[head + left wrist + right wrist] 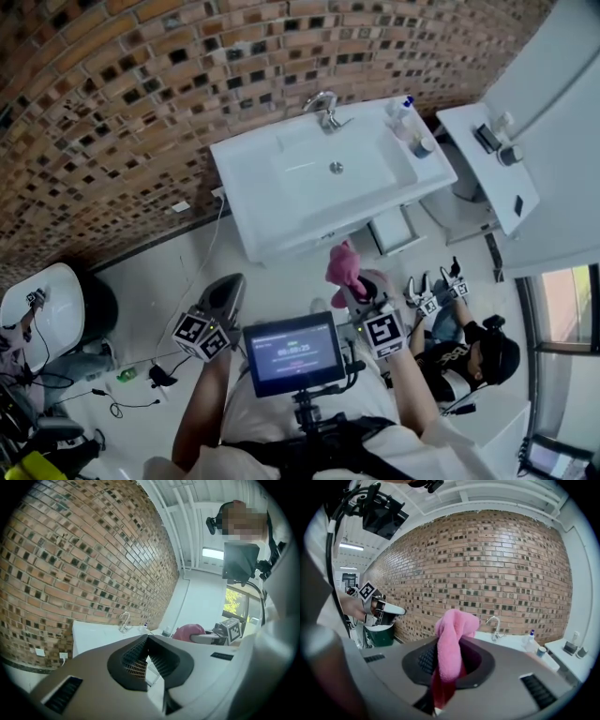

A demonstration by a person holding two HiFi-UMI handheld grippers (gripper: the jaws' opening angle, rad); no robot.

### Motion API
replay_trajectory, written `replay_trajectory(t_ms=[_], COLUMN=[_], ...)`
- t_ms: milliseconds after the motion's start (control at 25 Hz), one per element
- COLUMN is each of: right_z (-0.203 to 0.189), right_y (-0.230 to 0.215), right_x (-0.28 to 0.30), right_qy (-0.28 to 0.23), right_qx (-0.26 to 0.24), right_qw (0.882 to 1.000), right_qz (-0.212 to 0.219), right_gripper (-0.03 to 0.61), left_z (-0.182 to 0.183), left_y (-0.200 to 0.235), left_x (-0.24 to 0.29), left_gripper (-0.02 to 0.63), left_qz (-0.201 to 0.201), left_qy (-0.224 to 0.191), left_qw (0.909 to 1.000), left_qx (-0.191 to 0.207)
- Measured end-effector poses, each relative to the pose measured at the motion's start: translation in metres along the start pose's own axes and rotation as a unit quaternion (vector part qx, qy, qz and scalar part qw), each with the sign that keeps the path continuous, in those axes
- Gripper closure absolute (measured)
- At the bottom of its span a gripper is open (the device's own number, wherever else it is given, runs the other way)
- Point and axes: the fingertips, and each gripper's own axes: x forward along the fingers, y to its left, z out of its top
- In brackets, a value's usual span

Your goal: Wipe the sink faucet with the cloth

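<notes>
1. The right gripper (354, 289) has its jaws clamped on the cloth (452, 637). The pink fold stands up past the jaw tips, and a darker tail hangs down between the pads.
2. The left gripper (147, 641) has its jaws together with nothing between them, so it plays no part in the wiping as things stand.
3. The faucet (494, 626) lies ahead of the right jaws and a little to their right, well apart from the cloth. It sits at the far edge of the sink (253, 202), close to the brick wall. The sink's near edge and basin lie between the jaws and the faucet, so no wiping has begun.
4. The faucet stands upright, and its spout arches over and down toward the basin, on the side facing the jaws. I judge the cloth will meet it best from the front, laid across the upright stem and the curve.
5. Both grippers are short of the sink's front edge. The right one looks slightly nearer the faucet and carries the cloth, so the move falls to it: forward over the basin, drifting a little right.
6. Bottles (531, 641) stand just to the right of the faucet as seen from the right jaws. Too much rightward drift could knock them, so keeping to the faucet's left side seems safer.
</notes>
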Motion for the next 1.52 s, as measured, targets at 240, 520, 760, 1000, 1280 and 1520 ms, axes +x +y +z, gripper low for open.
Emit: replay_trajectory(t_ms=[240,520,760,1000,1280,1520], right_z=[-0.003,-0.006,-0.008,-0.001,-0.001,-0.002], right_y=[0.008,0.007,0.008,0.010,0.000,-0.009], right_x=[0.001,0.005,0.010,0.009,0.008,0.006], right_qy=[0.001,0.001,0.004,-0.009,-0.016,-0.021], right_qx=[-0.016,-0.020,-0.019,-0.019,0.002,0.011], right_qw=[1.000,1.000,1.000,1.000,1.000,0.999], right_qz=[0.015,0.021,0.021,0.013,-0.016,-0.039], right_gripper=[0.517,0.517,0.517,0.517,0.517,0.517], left_z=[0.001,0.002,0.001,0.000,0.005,0.007], left_y=[-0.006,-0.005,0.001,0.001,0.002,0.003], left_x=[0.008,0.012,0.010,0.014,0.023,0.029], left_gripper=[0.620,0.620,0.620,0.620,0.620,0.620], left_qz=[-0.004,-0.003,-0.001,-0.006,-0.021,-0.033], left_qy=[0.005,0.009,0.012,0.017,0.020,0.026], left_qw=[1.0000,0.9999,0.9999,0.9998,0.9996,0.9991], left_qx=[0.005,0.008,0.005,0.006,0.007,0.011])
